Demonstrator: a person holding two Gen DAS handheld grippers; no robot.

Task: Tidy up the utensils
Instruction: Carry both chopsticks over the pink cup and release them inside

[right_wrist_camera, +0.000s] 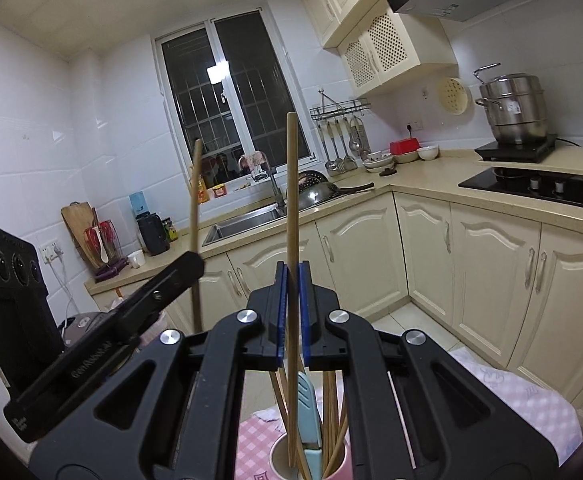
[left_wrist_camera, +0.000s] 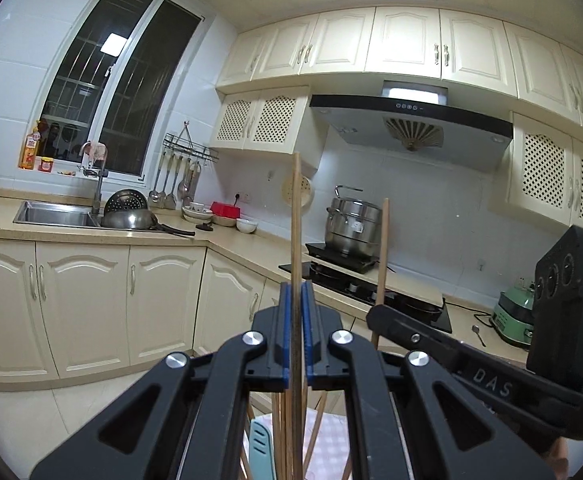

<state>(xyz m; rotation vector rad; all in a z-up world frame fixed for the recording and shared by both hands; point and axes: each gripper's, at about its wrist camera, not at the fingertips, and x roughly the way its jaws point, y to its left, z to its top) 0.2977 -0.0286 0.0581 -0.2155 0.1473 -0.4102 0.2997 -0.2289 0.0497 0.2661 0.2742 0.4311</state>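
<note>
Gripping one slender wooden chopstick (left_wrist_camera: 296, 216) upright, the left gripper (left_wrist_camera: 296, 296) has its jaws closed; the right gripper (right_wrist_camera: 292, 280) clamps another wooden chopstick (right_wrist_camera: 291, 184) above a pink cylindrical utensil cup (right_wrist_camera: 341, 466).

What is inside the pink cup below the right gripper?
The pink cup holds several wooden chopsticks and a light blue utensil. The right gripper holds one chopstick reaching into it. The cup's bottom is hidden.

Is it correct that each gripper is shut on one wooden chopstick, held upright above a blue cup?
Not quite: the cup is pink, as the right wrist view shows. The left gripper and right gripper are each shut on one upright wooden chopstick.
</note>
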